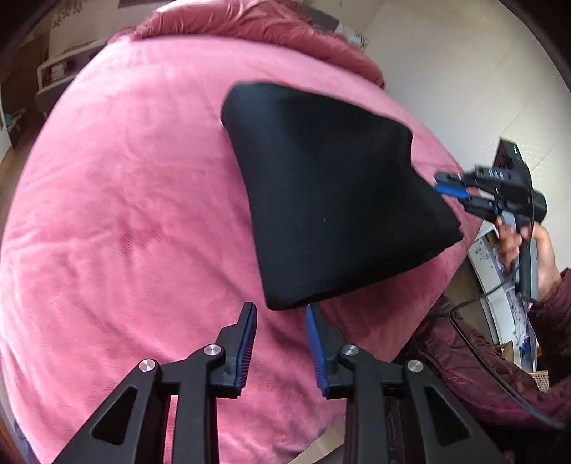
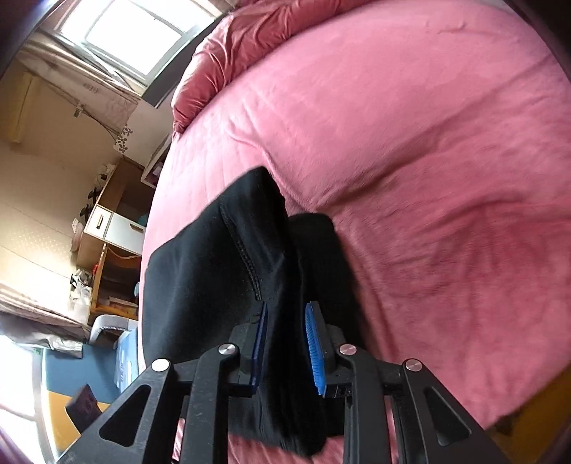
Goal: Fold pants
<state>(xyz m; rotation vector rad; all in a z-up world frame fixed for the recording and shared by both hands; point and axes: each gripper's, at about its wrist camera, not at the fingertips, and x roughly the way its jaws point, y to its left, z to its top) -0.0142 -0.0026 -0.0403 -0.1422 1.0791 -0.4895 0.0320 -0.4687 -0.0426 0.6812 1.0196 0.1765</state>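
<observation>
The black pants (image 1: 332, 200) lie folded in a wedge-shaped stack on the pink blanket (image 1: 125, 214), near the bed's right side. My left gripper (image 1: 281, 308) is open; its tips sit just at the stack's near corner and only blanket shows between the pads. At the stack's right edge sits my right gripper (image 1: 446, 185), held by a hand (image 1: 514, 242). In the right wrist view the pants (image 2: 214, 271), with a stitched seam, run under and between the right gripper (image 2: 287, 307). Its jaws stand apart and the ribbed blue pad (image 2: 314, 342) is bare.
A bunched pink duvet (image 1: 249, 21) lies at the head of the bed. A cream wall (image 1: 446, 71) runs along the right side. The person's maroon sleeve (image 1: 481, 357) and a cable are at lower right. A wooden desk with drawers (image 2: 107, 228) stands beside the bed.
</observation>
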